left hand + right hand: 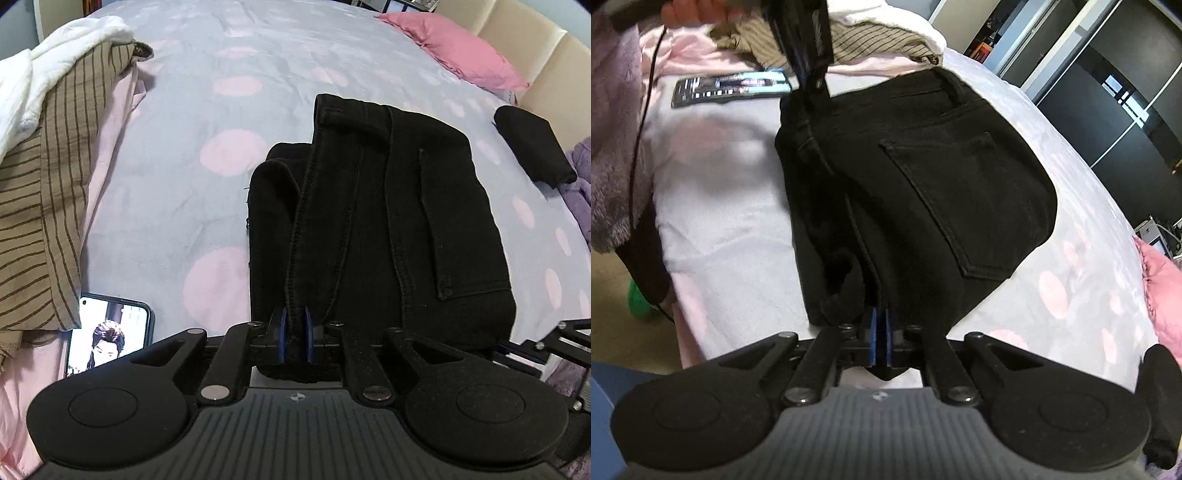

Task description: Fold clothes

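Note:
Black jeans (373,221) lie folded into a thick bundle on the bed, a back pocket facing up in the right wrist view (923,192). My left gripper (295,334) is shut on a seamed edge of the jeans at the near side. My right gripper (881,339) is shut on another edge of the same bundle, its blue pads pressed tight on the cloth. The left gripper (809,48) also shows at the top of the right wrist view, reaching down to the jeans' far edge, with a hand (698,11) behind it.
The bed sheet (207,110) is grey-blue with pink dots. A phone (107,332) with a lit screen lies near a heap of striped brown (40,206), white and pink cloth at left. A pink pillow (454,48), another folded black garment (532,147) and purple fleece (609,147) lie at the edges.

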The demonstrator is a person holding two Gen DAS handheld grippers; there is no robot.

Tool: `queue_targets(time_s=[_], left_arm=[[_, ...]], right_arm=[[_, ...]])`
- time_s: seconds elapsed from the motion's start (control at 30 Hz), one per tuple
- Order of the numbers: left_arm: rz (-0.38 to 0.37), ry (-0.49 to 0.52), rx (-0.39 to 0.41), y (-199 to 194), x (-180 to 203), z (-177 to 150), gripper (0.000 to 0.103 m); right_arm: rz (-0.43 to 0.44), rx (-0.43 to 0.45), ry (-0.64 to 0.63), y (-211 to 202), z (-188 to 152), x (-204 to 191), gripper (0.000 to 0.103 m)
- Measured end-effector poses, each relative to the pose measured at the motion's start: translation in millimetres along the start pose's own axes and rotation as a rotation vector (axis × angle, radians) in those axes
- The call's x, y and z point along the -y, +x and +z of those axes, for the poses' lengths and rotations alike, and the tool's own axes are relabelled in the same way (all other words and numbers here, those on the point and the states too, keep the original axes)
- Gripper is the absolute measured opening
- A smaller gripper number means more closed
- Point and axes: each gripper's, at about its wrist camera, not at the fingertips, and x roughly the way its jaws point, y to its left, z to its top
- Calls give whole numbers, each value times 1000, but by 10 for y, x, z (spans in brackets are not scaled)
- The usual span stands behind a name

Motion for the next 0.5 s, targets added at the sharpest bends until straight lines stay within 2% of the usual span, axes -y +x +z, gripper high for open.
queue_targets(time_s=[0.07, 0.1, 0.13, 0.23, 0.27, 0.33, 0.37, 0.4, 0.47, 0.5], left_arm=[[-15, -19, 2, -59, -19, 17, 10], [-28, -30, 9, -105, -37, 20, 11], [-41, -42, 17, -151, -55, 23, 13], [-77, -64, 42, -309, -88, 56, 17], [-90, -68, 49, -358, -100, 72, 21], [-90, -73, 52, -336, -102, 122, 36], [-90, -76, 54, -325, -104, 148, 52], [-90, -79, 56, -314, -105, 173, 59], [-90, -85, 59, -291, -108, 224, 59], [-90, -88, 61, -280, -109, 249, 61]], right_arm=[[21, 11, 25, -91, 17, 42, 17], [29, 20, 41, -144, 24, 70, 25], [34, 32, 57, -201, 31, 103, 28], [43, 65, 111, -349, 66, 230, 31], [43, 74, 135, -385, 87, 304, 35], [46, 83, 188, -422, 123, 470, 45], [55, 87, 225, -425, 139, 582, 51], [69, 87, 269, -418, 151, 705, 52], [106, 74, 367, -376, 164, 958, 54], [125, 65, 421, -342, 157, 1087, 60]])
